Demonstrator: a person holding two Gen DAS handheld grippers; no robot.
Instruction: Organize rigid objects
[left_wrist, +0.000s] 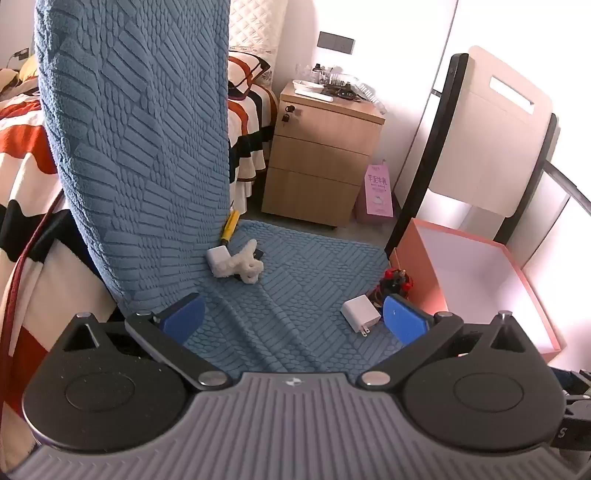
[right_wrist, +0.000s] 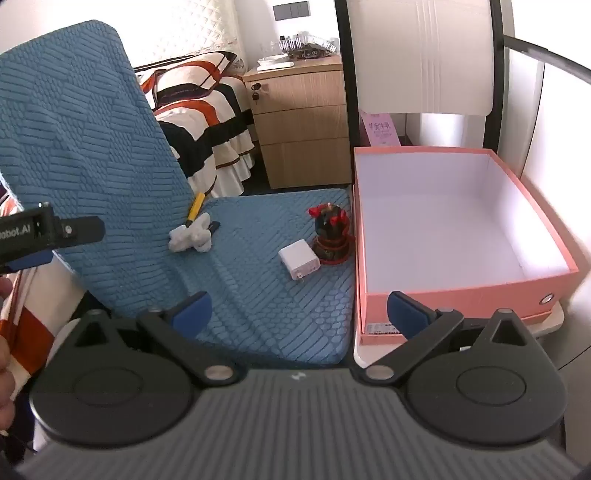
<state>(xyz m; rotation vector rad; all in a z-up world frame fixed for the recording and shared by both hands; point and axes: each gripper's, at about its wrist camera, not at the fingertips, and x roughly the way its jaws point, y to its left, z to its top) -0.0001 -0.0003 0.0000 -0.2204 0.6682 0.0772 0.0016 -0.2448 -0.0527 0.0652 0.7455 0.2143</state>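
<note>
On a blue textured mat (right_wrist: 258, 295) lie a white charger plug (right_wrist: 299, 259), a black-and-red figurine (right_wrist: 331, 236), a white knobbly piece (right_wrist: 192, 236), a small white cube (left_wrist: 218, 257) and a yellow pen (right_wrist: 194, 209). An open pink box (right_wrist: 461, 221) with a white inside stands to the right of the mat. My left gripper (left_wrist: 293, 319) is open above the mat's near part, the charger (left_wrist: 360, 314) by its right finger. My right gripper (right_wrist: 299, 310) is open, over the mat's edge and the box's near left corner. Neither holds anything.
The mat's left part stands up against a striped bed (right_wrist: 207, 110). A wooden drawer cabinet (right_wrist: 303, 122) stands behind, a pink carton (left_wrist: 376, 192) beside it. A chair back (right_wrist: 421, 55) rises behind the box. The left gripper body (right_wrist: 48, 232) shows at the right view's left edge.
</note>
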